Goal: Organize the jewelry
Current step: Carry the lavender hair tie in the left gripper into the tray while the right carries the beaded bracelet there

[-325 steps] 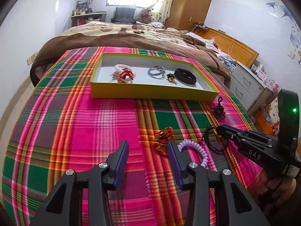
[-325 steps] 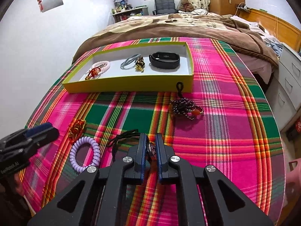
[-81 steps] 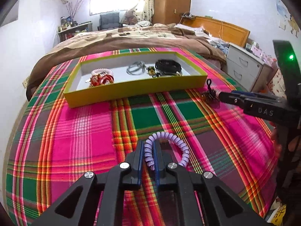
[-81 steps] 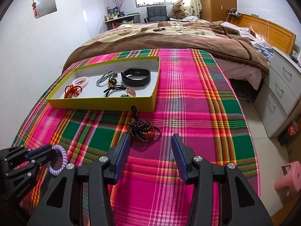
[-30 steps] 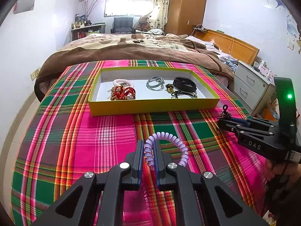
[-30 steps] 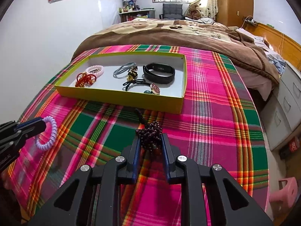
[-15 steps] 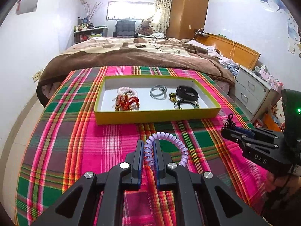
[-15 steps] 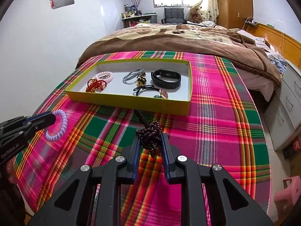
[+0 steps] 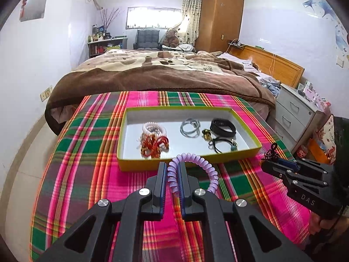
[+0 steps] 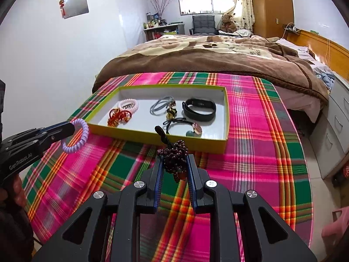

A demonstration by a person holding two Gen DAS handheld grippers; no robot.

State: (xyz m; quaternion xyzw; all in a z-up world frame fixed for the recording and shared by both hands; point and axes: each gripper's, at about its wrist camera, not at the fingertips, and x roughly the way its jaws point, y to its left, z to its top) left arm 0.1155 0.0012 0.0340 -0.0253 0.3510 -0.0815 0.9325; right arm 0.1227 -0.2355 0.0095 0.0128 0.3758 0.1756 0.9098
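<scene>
Gripping a lilac spiral bracelet, left gripper clamped on one side of the coil, raised over the plaid cloth just near of the yellow tray. Pinching a dark bead bracelet, right gripper closed on the clump, black cord loop poking up toward the tray's near wall. Lying in the tray: pink bracelet and red-gold piece at left, grey hair ties mid, black band at right, black cord with pendant near right. Brown blanket on the bed beyond, grey drawers far right.
</scene>
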